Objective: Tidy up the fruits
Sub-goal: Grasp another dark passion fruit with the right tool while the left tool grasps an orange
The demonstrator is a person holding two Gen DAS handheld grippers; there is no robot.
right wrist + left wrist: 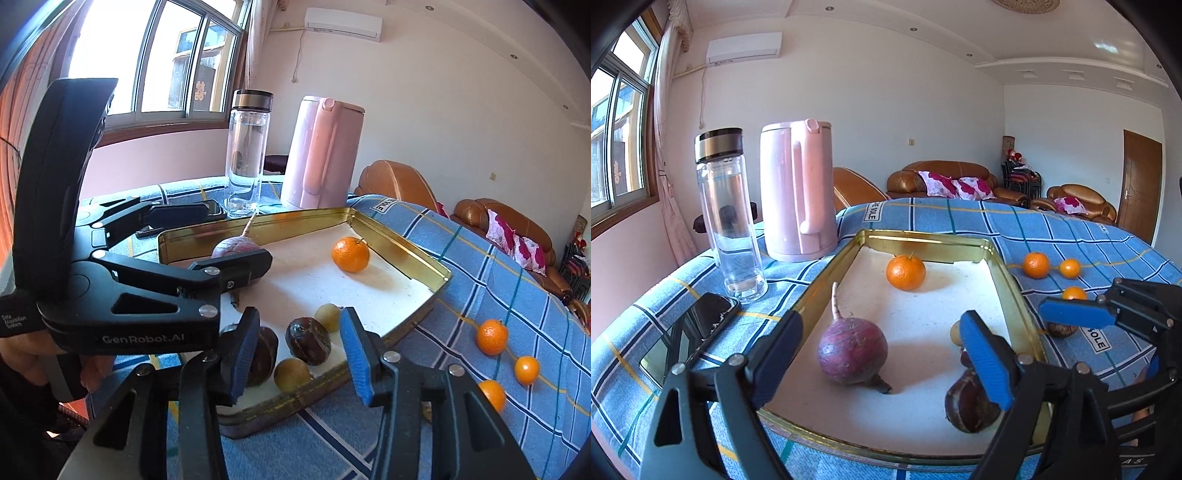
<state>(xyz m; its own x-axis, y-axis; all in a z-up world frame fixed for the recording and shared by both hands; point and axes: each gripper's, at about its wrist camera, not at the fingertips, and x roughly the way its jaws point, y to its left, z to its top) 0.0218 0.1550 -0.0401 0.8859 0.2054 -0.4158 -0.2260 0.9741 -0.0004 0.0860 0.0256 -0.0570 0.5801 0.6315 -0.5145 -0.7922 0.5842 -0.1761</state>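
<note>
A gold tin tray (923,236) with a white lining lies on the blue checked cloth. In it are a purple radish (852,352), an orange (905,272), dark passion fruits (308,341) and small yellowish fruits (327,317). My left gripper (882,354) stands open astride the radish, with its pads clear of it. My right gripper (300,356) is open over the tray's near corner, with a passion fruit and a yellowish fruit (293,374) lying loose between its fingers. Three oranges (491,336) sit on the cloth to the right of the tray.
A glass bottle (729,221) and a pink kettle (798,192) stand behind the tray's left corner. A phone (690,332) lies to the left of the tray. A brown fruit (1062,328) rests on the cloth just beyond the tray's right rim. Leather sofas stand behind the table.
</note>
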